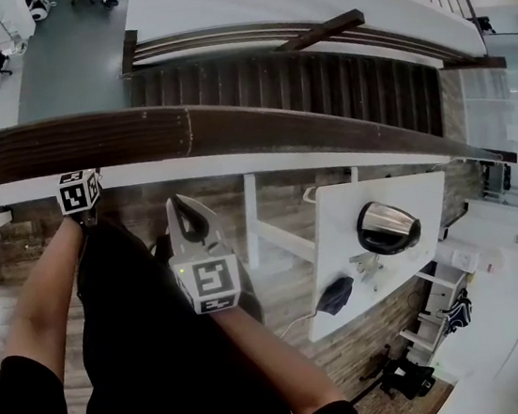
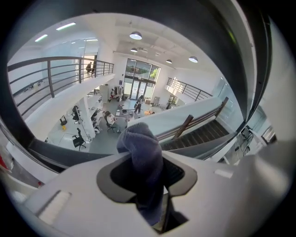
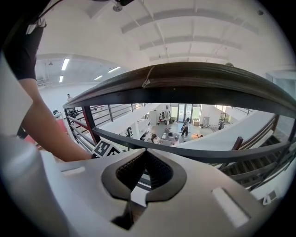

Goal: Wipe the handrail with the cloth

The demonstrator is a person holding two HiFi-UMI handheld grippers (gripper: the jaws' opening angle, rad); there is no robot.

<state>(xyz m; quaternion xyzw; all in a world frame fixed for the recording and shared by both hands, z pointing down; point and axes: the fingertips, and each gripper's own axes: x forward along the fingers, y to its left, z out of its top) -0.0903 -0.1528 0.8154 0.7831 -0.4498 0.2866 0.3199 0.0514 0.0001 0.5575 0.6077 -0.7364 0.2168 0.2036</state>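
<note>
Left gripper (image 1: 79,191) at the near edge of the handrail (image 1: 229,125), jaws hidden from the head view; right gripper (image 1: 188,222) lower, beside the rail | left gripper view: jaws clamped on the grey cloth (image 2: 140,139), lower end cut off | right gripper view: jaws together, empty, under the handrail; staircase (image 1: 299,78) and office floor below.

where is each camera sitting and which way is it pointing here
Head view: on the person's head, facing steeply down over the handrail to the stairs; both arms show.
Left gripper view: on the left gripper, facing out across the atrium; jaws clamp the cloth.
Right gripper view: on the right gripper, under the handrail, facing out through the railing; left forearm shows.
Shared: head and right gripper views both show handrail and left forearm.
</note>
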